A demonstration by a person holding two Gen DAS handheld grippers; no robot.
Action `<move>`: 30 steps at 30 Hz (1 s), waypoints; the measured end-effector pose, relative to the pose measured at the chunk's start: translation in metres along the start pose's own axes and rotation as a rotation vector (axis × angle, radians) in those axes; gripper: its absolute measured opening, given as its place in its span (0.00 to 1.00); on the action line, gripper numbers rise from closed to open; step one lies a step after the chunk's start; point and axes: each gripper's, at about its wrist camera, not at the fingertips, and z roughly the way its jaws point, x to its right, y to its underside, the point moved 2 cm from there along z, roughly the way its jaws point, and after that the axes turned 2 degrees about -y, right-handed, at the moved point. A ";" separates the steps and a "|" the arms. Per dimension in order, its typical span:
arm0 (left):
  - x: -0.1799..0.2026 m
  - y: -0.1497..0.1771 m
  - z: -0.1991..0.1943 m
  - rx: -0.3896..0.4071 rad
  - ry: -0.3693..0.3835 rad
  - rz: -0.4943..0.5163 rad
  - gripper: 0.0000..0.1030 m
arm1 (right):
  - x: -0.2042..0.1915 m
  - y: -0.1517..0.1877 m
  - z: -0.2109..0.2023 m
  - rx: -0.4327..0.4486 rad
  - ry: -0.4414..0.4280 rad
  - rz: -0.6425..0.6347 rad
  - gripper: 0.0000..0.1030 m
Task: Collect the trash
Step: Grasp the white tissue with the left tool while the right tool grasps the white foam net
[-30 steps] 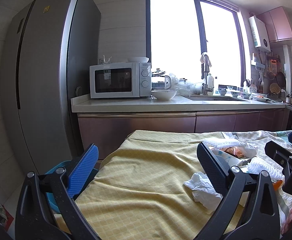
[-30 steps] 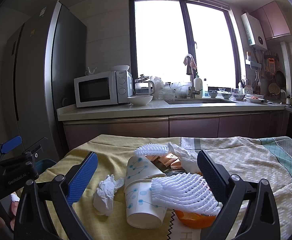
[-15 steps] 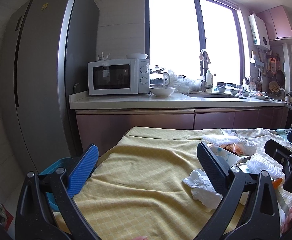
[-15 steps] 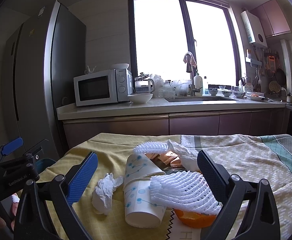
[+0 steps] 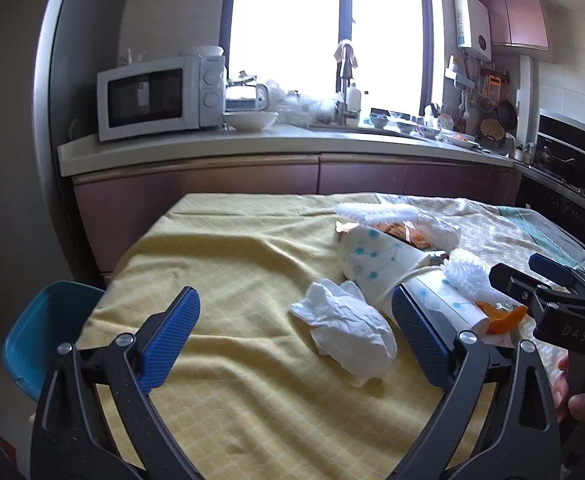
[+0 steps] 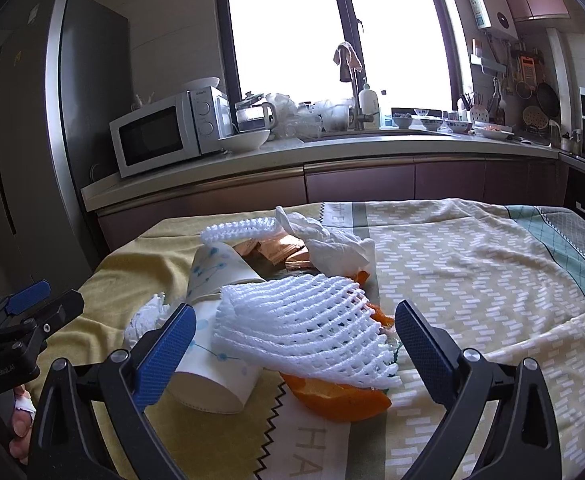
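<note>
Both grippers have dipped nearer the trash. Left gripper (image 5: 294, 334), jaws just narrowing but wide, frames the tissue (image 5: 346, 334). Right gripper (image 6: 292, 346) gapes around the foam net (image 6: 304, 332).

A: Where could a gripper pass?

B: Over the bare yellow tablecloth (image 5: 228, 264) on the table's left half, and over the patterned cloth (image 6: 472, 264) to the right of the pile.

A: And what blocks the middle?

B: A crumpled tissue (image 5: 346, 326), two tipped paper cups (image 5: 376, 264) lying against each other, white foam netting (image 6: 304, 324) draped over orange peel (image 6: 336, 398), and wrappers (image 6: 280, 252) behind. A blue stool (image 5: 48, 332) stands just beside the table's left edge.
</note>
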 end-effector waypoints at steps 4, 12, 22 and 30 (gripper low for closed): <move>0.009 0.011 0.032 -0.111 0.078 -0.009 0.70 | 0.006 0.003 0.012 -0.056 -0.020 0.017 0.90; 0.015 0.028 0.076 -0.247 0.197 -0.065 0.27 | 0.003 0.003 0.023 -0.115 -0.160 0.039 0.63; 0.022 0.026 0.083 -0.264 0.248 -0.064 0.07 | 0.002 -0.001 0.025 -0.136 -0.248 0.050 0.12; 0.012 0.022 0.067 -0.247 0.251 -0.084 0.06 | 0.003 -0.004 0.021 -0.132 -0.266 0.064 0.09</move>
